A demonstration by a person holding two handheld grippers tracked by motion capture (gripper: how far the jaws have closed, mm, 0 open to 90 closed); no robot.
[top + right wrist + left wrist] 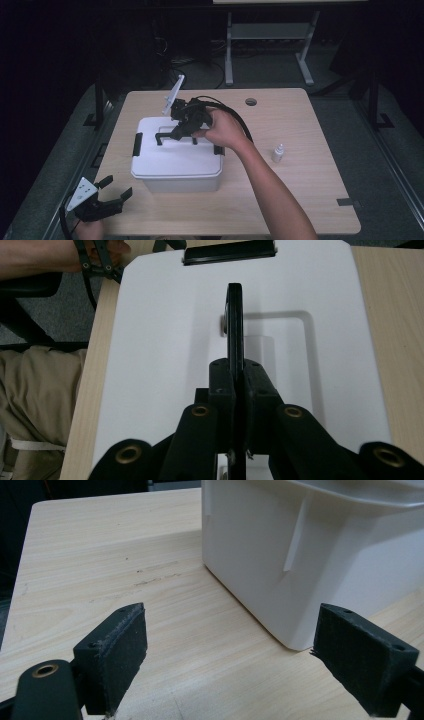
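Note:
A white storage box (pixel 175 170) with a lid (pixel 165 340) stands left of centre on the wooden table (pixel 300 200). Its black carrying handle (pixel 165 135) (pixel 234 310) is raised upright from the lid. My right gripper (pixel 178 132) (pixel 235 371) is shut on the middle of that handle, held from the far right side of the box. Black latches (pixel 137 144) (pixel 229 252) sit at the lid's ends. My left gripper (pixel 118 186) (pixel 230 645) stands open near the table's front left corner, pointing at the box wall (pixel 300 555), with nothing between its pads.
A small white dropper bottle (pixel 278 153) stands to the right of the box. A round cable hole (pixel 251 102) lies at the table's back. Beyond the table stands a grey frame (pixel 270 35) on dark floor.

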